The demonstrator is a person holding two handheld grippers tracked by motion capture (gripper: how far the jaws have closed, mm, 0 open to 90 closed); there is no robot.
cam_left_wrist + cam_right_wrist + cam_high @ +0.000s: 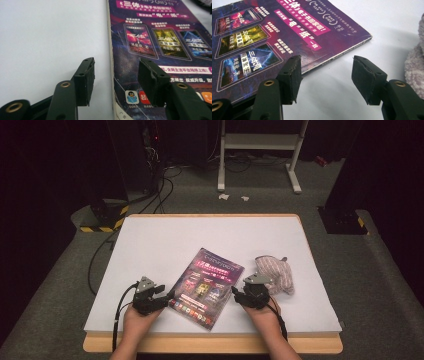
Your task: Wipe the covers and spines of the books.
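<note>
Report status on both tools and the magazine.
Left tool open, straddling magazine edge. Right tool open at opposite edge. Striped cloth beside right tool, clear.

Far half of the desk (210, 227) bare white, open from left edge to right edge. Magazine (206, 287) lies flat near the middle of the near half, low, tilted; a corner comes close to the near edge. Left gripper (167, 296) just beside its left side, jaws apart astride that edge. Right gripper (235, 294) at its right side, jaws apart. Striped cloth bundle (275, 272) bulks just behind the right gripper, narrowing the lane toward the right edge. Near-left corner free
</note>
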